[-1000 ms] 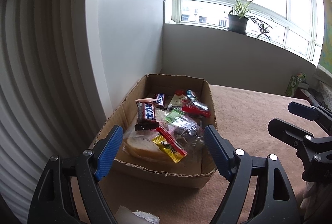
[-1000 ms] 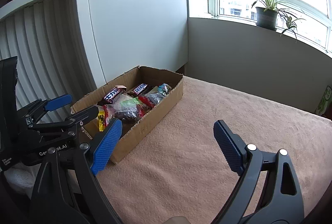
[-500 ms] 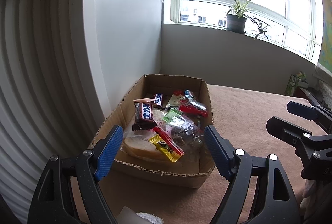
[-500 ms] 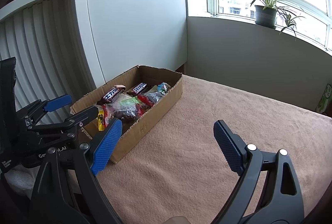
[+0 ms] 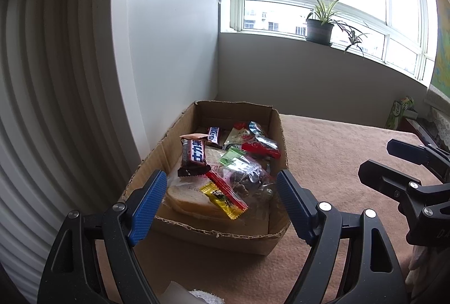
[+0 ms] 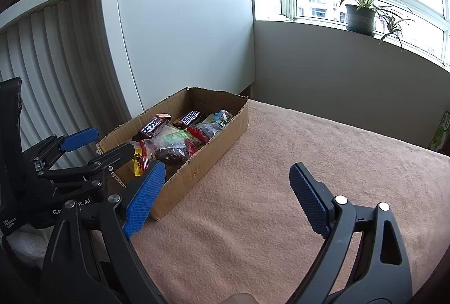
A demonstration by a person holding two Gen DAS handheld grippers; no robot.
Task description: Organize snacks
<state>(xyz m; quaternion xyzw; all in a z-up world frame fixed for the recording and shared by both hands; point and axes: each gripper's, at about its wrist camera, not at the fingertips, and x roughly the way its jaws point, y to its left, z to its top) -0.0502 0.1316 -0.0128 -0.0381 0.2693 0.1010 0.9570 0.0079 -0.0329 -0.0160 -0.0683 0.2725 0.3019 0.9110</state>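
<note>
Cardboard box (image 5: 277, 239), open top, torn front rim, sat at left edge of tan blanket-covered surface (image 6: 309, 163), close beside white cabinet panel (image 6: 182, 36) and ribbed white wall.

Contents, approx. front to back:
- Bread slice in clear wrap (image 5: 191, 198), lying flat at near end, bottom layer.
- Yellow-and-red sachet (image 5: 223, 198), resting diagonally on bread.
- Brown chocolate bar w/ blue-white lettering (image 5: 194, 156), propped up at a tilt on the pile, left of centre.
- Clear bag of dark pieces (image 5: 244, 176), right of centre, touching sachet.
- Green packet (image 5: 232, 156), just behind clear bag.
- Red wrapper (image 5: 260, 149), toward right wall.
- Snickers bar (image 5: 214, 134), farther back; label readable in right wrist view (image 6: 189, 117).
- Pale packet and blue-silver twist wrapper (image 5: 256, 128), at far end. Other items underneath too hidden to tell.

Tongs:
- Left gripper (image 5: 222, 204), held over near end of box, blue pads spread wide apart, one pad over each front corner, nothing between them, not touching snacks. Seen side-on in right wrist view (image 6: 97, 145), level w/ box front.
- Right gripper (image 6: 227, 198), over bare blanket to the right of box, well apart from snacks, pads spread wide, holding nothing. Seen at right edge of left wrist view (image 5: 393, 163).

Misc.: potted spider plant (image 6: 361, 14) on windowsill; green carton (image 5: 398, 112) at far right edge of surface.
</note>
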